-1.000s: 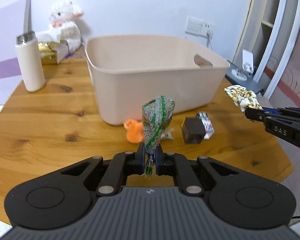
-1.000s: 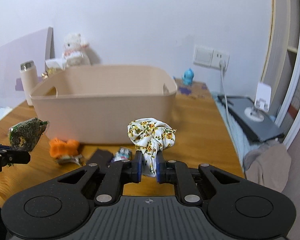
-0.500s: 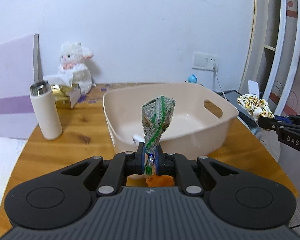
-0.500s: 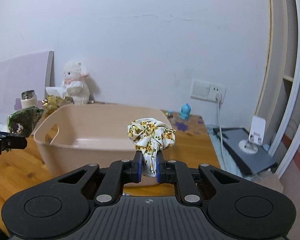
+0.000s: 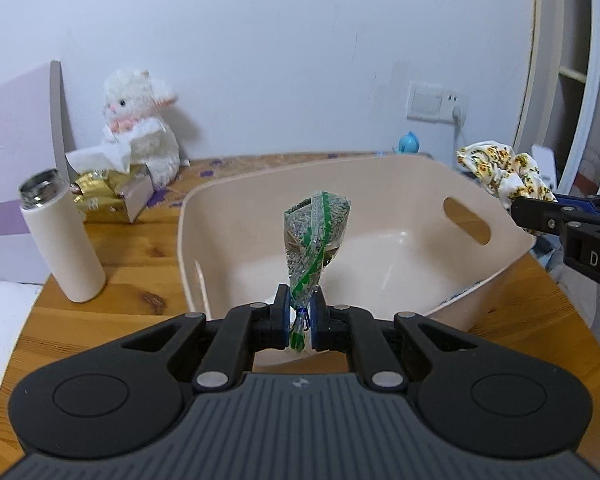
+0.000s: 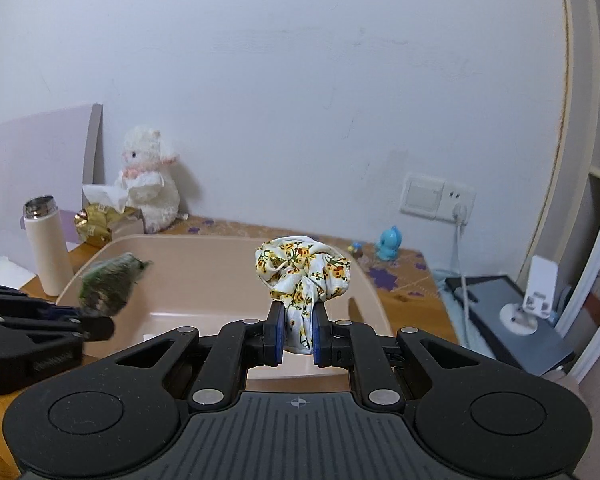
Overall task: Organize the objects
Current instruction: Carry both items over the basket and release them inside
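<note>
Bin, beige, on counter; landmark. Left tool clamped on green-striped packet, held over bin's near rim. Right tool pinching floral scrunchie above bin's right side. Both raised, likely for drop-in.

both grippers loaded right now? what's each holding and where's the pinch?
Yes. Left gripper pinches the green-striped clear packet by its narrow bottom end. Right gripper pinches the floral fabric scrunchie by its lower gathered part. Both are above the beige tub.
</note>
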Demonstrator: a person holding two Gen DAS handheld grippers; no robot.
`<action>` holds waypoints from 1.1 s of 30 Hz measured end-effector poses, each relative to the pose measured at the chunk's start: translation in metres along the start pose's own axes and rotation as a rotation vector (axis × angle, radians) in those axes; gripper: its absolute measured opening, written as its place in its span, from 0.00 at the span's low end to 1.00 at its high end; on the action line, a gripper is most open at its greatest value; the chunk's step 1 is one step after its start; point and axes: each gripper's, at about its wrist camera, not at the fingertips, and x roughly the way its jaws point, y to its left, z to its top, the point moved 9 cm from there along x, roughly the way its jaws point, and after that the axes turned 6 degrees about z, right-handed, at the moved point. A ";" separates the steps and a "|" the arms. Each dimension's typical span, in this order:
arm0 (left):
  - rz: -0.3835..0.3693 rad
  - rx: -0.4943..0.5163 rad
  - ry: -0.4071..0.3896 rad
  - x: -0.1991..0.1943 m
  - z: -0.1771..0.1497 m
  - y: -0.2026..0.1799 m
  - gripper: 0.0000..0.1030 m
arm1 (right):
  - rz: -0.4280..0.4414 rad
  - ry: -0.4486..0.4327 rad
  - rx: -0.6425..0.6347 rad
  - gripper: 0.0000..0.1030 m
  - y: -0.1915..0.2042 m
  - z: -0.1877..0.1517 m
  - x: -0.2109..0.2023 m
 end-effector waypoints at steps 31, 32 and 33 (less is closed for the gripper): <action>0.019 -0.016 -0.026 -0.036 0.018 0.000 0.86 | 0.007 0.076 -0.038 0.69 -0.002 -0.018 -0.010; 0.019 -0.016 -0.026 -0.039 0.017 0.000 0.86 | 0.005 0.074 -0.044 0.70 -0.003 -0.019 -0.015; 0.018 -0.017 -0.024 -0.042 0.016 0.000 0.86 | 0.003 0.072 -0.049 0.71 -0.003 -0.020 -0.018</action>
